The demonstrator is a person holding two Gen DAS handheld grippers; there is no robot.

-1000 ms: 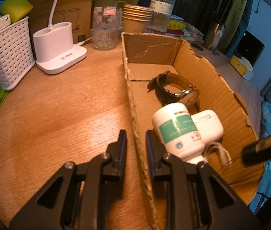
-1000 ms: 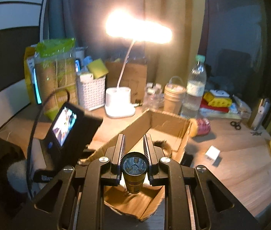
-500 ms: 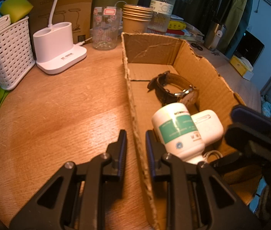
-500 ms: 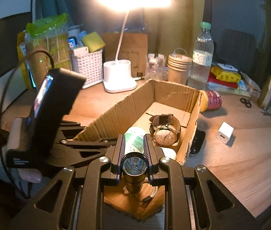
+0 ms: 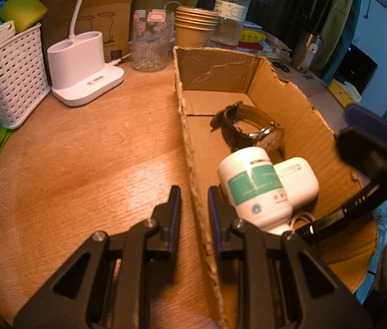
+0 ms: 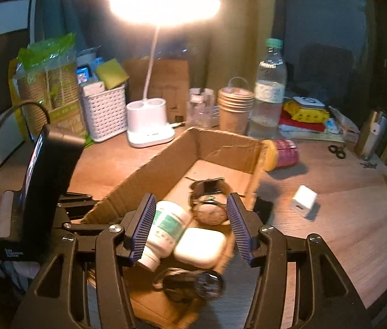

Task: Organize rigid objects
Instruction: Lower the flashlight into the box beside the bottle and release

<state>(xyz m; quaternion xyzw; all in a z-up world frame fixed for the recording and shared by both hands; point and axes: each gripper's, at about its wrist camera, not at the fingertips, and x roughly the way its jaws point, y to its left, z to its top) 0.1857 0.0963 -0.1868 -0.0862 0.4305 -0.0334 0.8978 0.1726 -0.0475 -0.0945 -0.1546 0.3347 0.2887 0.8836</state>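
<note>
The flashlight (image 6: 190, 285) lies loose at the near end of the cardboard box (image 6: 149, 175) and may roll. The right gripper (image 6: 190, 227) hangs just above with its jaws just opened, nothing between them. The left gripper (image 5: 193, 213) pinches the box wall. Inside also lie a watch (image 6: 210, 203), a white bottle (image 6: 163, 230) and a white case (image 6: 201, 244)

The cardboard box (image 5: 289, 101) is bare at its far end; watch (image 5: 251, 131) and bottle (image 5: 253, 186) crowd the near half.
</note>
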